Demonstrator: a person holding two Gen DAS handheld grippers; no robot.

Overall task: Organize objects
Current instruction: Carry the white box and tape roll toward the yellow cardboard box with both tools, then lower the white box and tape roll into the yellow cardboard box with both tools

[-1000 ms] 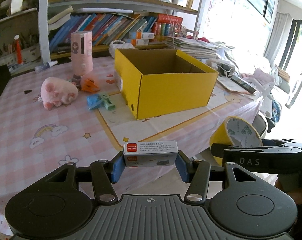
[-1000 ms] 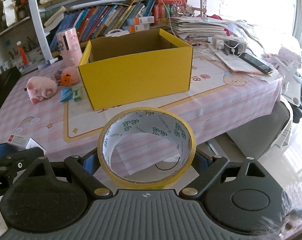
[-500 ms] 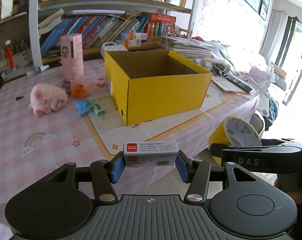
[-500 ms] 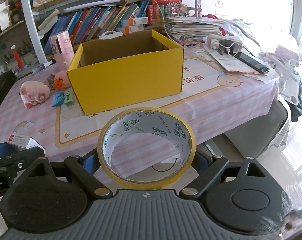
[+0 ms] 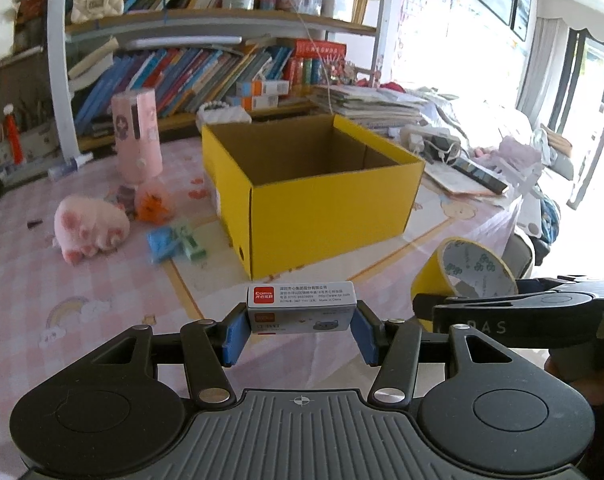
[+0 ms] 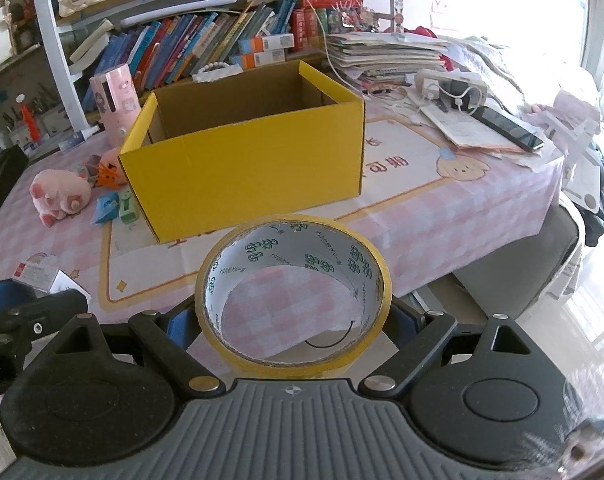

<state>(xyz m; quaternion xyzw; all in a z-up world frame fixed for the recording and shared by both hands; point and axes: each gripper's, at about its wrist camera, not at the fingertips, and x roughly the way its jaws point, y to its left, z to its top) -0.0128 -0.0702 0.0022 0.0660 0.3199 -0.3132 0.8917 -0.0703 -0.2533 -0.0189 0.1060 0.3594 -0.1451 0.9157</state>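
Note:
My left gripper (image 5: 300,326) is shut on a small white box (image 5: 301,306) with a red logo, held crosswise between the blue pads. My right gripper (image 6: 292,326) is shut on a roll of yellow tape (image 6: 293,292), its hole facing the camera; the same tape roll (image 5: 463,276) shows at the right of the left wrist view. An open, empty yellow cardboard box (image 5: 313,188) stands ahead on the pink checked table (image 5: 42,288); both grippers hover near the table's front edge, short of the yellow box (image 6: 242,168).
Left of the box lie a pink plush pig (image 5: 90,226), an orange toy (image 5: 152,204), blue and green small items (image 5: 174,242) and a pink cylinder (image 5: 137,136). Papers, a power strip and a phone (image 6: 505,122) crowd the right side. Bookshelves (image 5: 206,68) stand behind.
Both grippers have drifted a little closer to the table with their loads; the yellow box looks slightly larger and shifted in view. Grips are unchanged.

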